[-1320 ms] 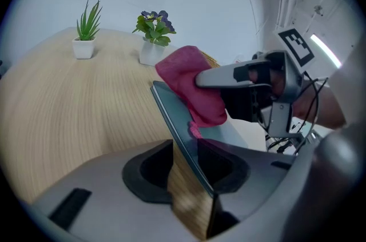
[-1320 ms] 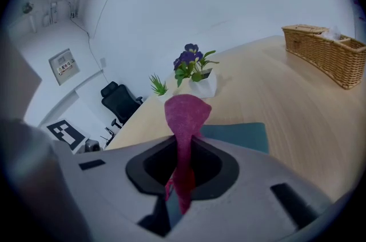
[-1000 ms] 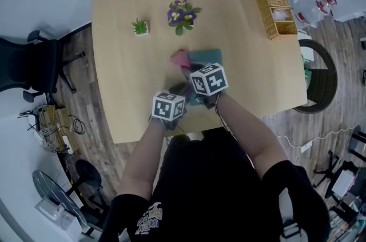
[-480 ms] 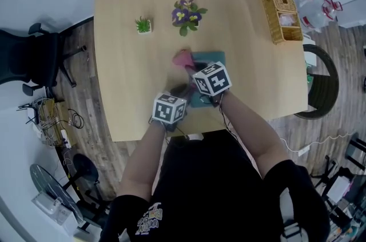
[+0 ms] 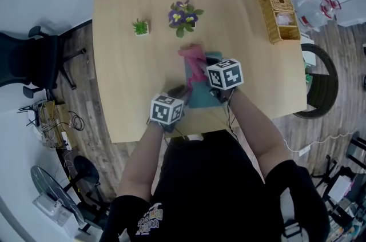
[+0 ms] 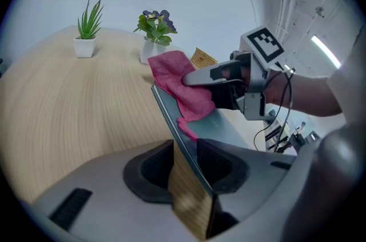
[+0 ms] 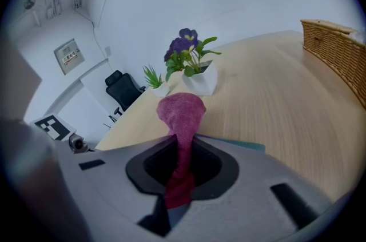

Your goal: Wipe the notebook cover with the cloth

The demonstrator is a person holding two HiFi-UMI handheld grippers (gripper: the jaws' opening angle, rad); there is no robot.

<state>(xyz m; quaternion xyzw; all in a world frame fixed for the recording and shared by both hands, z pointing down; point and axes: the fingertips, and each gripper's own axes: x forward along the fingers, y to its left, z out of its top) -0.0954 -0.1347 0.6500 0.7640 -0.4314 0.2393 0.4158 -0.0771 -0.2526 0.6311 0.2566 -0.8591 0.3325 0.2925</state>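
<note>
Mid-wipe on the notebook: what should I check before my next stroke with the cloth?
1. Left gripper shut on the notebook edge: ok.
2. Right gripper shut on the cloth: ok.
3. Cloth lying on the notebook cover: ok.
4. Flower pot and small plant stand beyond the notebook, apart from it: ok.
5. Notebook flat on the table: cannot tell.
6. Cover already clean: cannot tell.
</note>
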